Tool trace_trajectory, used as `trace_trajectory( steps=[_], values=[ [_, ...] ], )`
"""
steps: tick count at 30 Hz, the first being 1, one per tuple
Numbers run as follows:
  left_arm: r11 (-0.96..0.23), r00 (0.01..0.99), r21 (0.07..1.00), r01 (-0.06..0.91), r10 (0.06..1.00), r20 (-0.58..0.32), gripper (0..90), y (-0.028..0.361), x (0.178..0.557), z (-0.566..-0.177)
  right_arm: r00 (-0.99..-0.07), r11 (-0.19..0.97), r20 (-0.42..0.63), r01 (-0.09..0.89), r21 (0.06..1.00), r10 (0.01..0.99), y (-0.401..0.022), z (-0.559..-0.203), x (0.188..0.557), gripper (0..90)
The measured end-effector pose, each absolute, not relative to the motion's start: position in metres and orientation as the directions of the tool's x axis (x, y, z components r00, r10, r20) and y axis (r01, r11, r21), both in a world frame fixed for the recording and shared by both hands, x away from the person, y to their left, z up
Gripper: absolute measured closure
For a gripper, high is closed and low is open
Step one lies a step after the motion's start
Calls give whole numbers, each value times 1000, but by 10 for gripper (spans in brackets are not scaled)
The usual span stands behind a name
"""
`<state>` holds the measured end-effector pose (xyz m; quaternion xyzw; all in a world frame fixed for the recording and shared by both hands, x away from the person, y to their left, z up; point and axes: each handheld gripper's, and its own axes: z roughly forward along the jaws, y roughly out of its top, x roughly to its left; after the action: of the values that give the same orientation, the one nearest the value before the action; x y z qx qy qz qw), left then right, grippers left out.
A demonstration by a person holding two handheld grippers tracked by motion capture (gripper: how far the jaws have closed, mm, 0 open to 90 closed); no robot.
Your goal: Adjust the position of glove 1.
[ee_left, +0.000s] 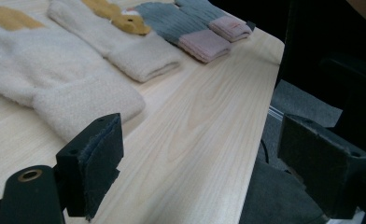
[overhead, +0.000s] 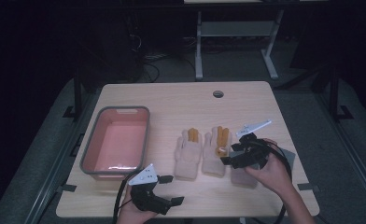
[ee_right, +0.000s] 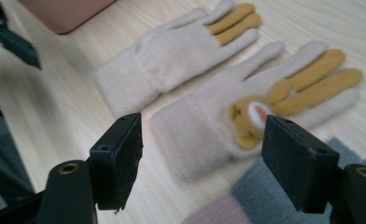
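The cream fleece glove with a yellow rabbit face [ee_right: 218,119] lay flat on the pale wooden table [overhead: 246,100], just under the right tongs [ee_right: 202,156], whose jaws stood apart. It looked soft and light; the thick cuff probably offered the best hold. The left tongs [ee_left: 209,175] were also apart near the front edge. The left gripper view revealed grey gloves with pink cuffs [ee_left: 190,28]; the high view revealed a pink plastic basin [overhead: 116,142].
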<state>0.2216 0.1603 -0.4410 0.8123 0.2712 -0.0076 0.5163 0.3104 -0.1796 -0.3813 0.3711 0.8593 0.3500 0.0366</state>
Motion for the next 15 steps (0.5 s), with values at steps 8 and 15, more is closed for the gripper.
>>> trace_trajectory(
  steps=[8,15],
  values=[
    [-321,851,833,451,437,-293,147,160,221,-441,-709,490,186,630,603,681,-171,-388,337,345],
    [-330,853,830,450,433,-291,146,160,222,-442,-692,507,182,658,556,699,-163,-405,355,383]
  ],
)
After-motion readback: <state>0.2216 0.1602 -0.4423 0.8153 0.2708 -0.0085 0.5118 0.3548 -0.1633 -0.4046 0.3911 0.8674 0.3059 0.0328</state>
